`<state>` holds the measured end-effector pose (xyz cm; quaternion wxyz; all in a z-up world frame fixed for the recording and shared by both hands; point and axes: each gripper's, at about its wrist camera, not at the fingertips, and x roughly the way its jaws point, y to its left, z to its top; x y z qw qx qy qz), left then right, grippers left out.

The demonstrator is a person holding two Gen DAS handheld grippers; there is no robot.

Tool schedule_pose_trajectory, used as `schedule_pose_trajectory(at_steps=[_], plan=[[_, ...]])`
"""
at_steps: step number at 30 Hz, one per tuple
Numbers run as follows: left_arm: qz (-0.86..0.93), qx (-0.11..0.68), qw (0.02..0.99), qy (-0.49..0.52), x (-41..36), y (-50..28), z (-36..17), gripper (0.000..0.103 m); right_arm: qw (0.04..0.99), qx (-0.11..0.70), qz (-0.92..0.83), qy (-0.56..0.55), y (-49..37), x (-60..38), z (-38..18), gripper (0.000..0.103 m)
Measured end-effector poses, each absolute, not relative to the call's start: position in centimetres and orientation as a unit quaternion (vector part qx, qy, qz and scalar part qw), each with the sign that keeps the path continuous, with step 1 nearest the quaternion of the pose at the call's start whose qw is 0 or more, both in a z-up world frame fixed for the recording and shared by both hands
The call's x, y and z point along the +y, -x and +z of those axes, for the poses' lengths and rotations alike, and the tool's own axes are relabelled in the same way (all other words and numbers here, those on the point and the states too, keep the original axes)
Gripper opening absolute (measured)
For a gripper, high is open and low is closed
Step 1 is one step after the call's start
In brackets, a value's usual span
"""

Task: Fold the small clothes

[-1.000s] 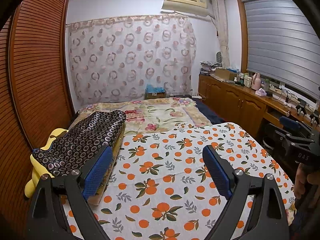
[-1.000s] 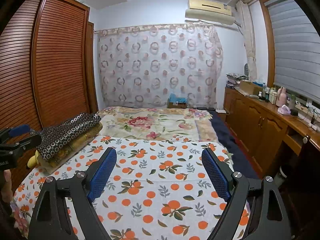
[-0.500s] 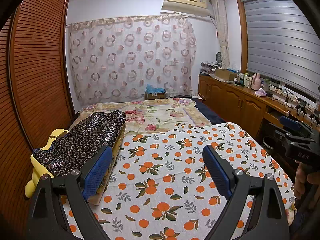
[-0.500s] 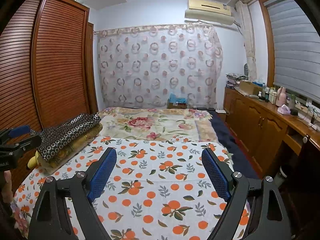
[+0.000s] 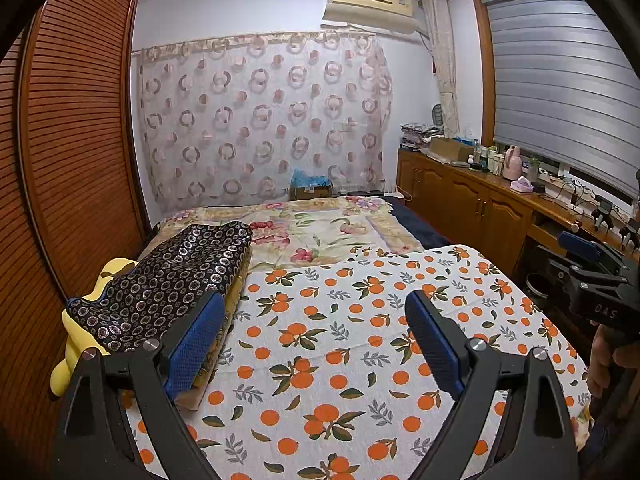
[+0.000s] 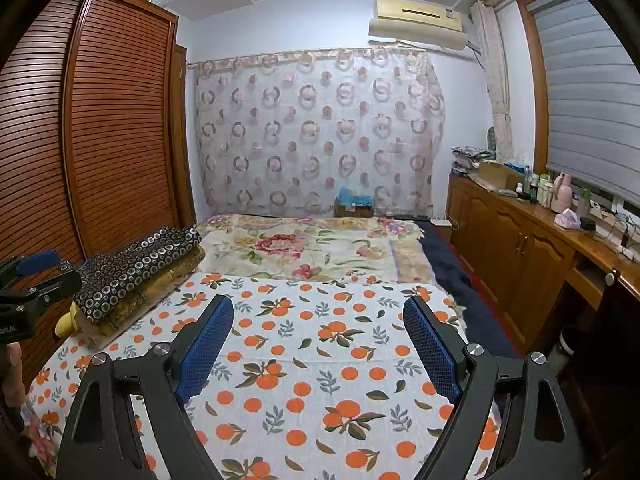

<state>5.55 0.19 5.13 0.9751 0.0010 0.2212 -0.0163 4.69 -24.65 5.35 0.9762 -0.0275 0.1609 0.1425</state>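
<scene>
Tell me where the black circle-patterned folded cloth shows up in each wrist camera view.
Left wrist view: the black circle-patterned folded cloth lies left of centre, partly behind the left finger.
Right wrist view: the same cloth sits at mid-left, atop a mustard fold.
Shared landmark: the air conditioner high on the far wall.

A home bedroom — a bed (image 5: 340, 320) under an orange-print sheet, a louvred wooden wardrobe (image 6: 116, 128) on the left, a curtain (image 5: 264, 116) far, a cluttered cabinet (image 6: 520, 240) right.
</scene>
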Motion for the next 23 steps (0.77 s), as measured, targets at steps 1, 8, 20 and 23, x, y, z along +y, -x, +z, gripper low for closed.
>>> schedule_pose_trajectory(at_steps=[1, 8, 20, 23], plan=[[-0.016, 0.221, 0.975, -0.002, 0.18, -5.58, 5.05, 0.092, 0.976, 0.161, 0.143, 0.027, -4.72, -24.67, 5.36, 0.088], [-0.016, 0.221, 0.975, -0.002, 0.17, -5.59, 5.03, 0.092, 0.976, 0.161, 0.142, 0.028, -4.68, -24.67, 5.31, 0.088], [-0.015, 0.221, 0.975, -0.003, 0.11, -5.53, 5.15, 0.092, 0.976, 0.161, 0.142, 0.026, -4.55, -24.36, 5.32, 0.088], [-0.016, 0.221, 0.975, -0.001, 0.1, -5.55, 5.13, 0.092, 0.976, 0.161, 0.142, 0.026, -4.57, -24.37, 5.31, 0.088]])
